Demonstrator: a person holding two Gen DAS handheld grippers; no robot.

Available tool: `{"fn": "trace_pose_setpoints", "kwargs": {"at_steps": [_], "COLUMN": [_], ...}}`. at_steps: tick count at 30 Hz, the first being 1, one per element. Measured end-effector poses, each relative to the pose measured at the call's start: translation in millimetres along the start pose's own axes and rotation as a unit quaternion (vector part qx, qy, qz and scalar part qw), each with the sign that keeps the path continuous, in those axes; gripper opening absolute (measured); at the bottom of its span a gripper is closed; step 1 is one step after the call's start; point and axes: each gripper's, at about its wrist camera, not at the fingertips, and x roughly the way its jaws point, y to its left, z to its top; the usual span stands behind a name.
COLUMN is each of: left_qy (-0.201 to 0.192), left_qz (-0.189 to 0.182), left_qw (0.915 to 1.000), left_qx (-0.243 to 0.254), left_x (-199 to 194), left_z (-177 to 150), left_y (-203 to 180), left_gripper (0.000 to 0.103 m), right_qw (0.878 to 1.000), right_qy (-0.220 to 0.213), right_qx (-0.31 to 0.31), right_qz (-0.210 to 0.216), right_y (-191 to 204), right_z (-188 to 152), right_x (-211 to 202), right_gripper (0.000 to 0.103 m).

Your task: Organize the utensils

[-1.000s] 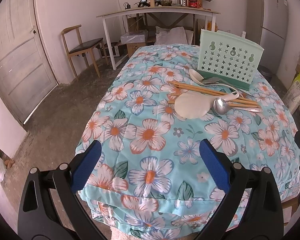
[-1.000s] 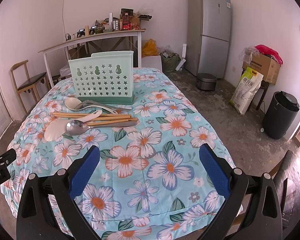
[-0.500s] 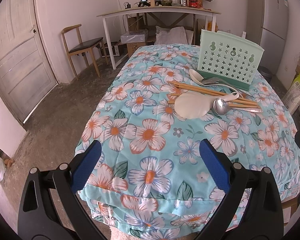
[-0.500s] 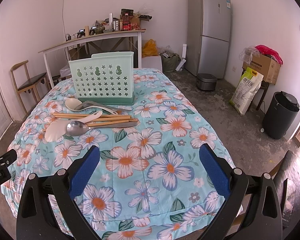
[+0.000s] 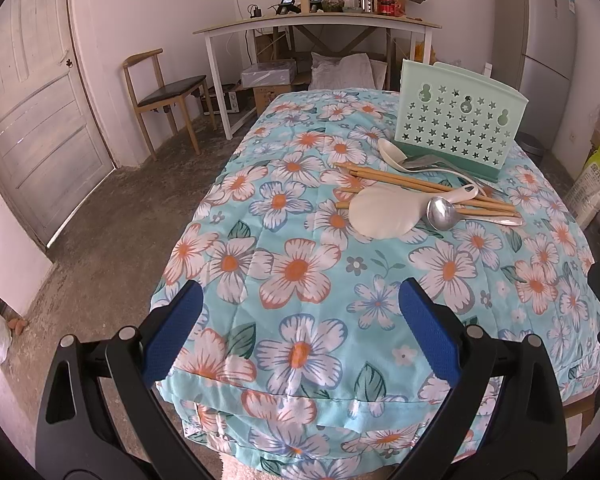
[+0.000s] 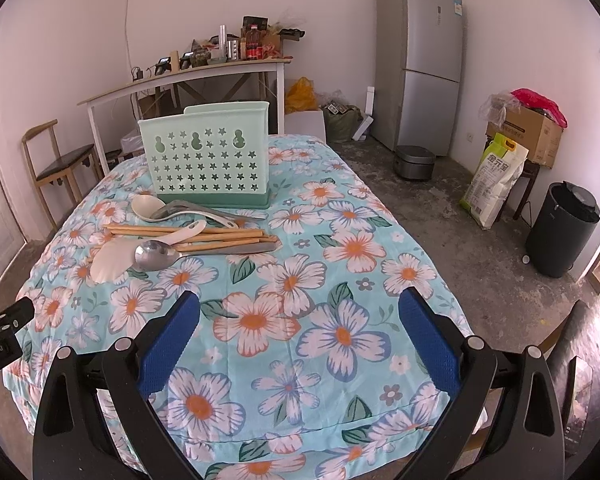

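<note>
Looking along the left gripper (image 5: pixel 298 324), its blue-padded fingers (image 5: pixel 172 330) stand wide apart and hold nothing, poised above the near edge of a desk covered by a floral cloth (image 5: pixel 300 264); farther along the desk, toward the right, lies a loose heap of utensils: a broad white rice paddle (image 5: pixel 386 211), a steel spoon (image 5: pixel 444 213) just beside it, several wooden chopsticks (image 5: pixel 400 182) crossing beneath them, and a white soup spoon (image 5: pixel 392 152) touching the foot of an upright pale-green holder (image 5: pixel 458 120) pierced with star-shaped holes; a wooden chair (image 5: pixel 162 92) and a grey door (image 5: pixel 32 120) stand at left. Looking along the right gripper (image 6: pixel 300 326), its fingers (image 6: pixel 430 340) are likewise spread and empty, over the desk's near end; the same utensils lie left of centre, the rice paddle (image 6: pixel 114 258) and steel spoon (image 6: pixel 156 255) nearest, the chopsticks (image 6: pixel 216 236) behind, the soup spoon (image 6: pixel 148 206) against the green holder (image 6: pixel 206 156); a refrigerator (image 6: pixel 420 64) and a black bin (image 6: pixel 564 230) stand at right.
</note>
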Motion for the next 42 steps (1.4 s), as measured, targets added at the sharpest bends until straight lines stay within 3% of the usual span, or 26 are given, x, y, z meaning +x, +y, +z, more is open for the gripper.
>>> {"fn": "trace_pose_setpoints", "kwargs": {"at_steps": [42], "left_qy": [0.002], "left_qz": [-0.001], "left_qw": [1.0], "left_qx": [-0.003], "left_x": [1.8], "left_z": [-1.1], "left_y": [-0.3], "left_gripper": [0.095], "right_qw": [1.0], "right_qy": [0.005], "right_qx": [-0.001], "right_qz": [0.0], "right_y": [1.1], "right_z": [-1.5], "right_x": [3.3], "right_gripper": [0.097]}}
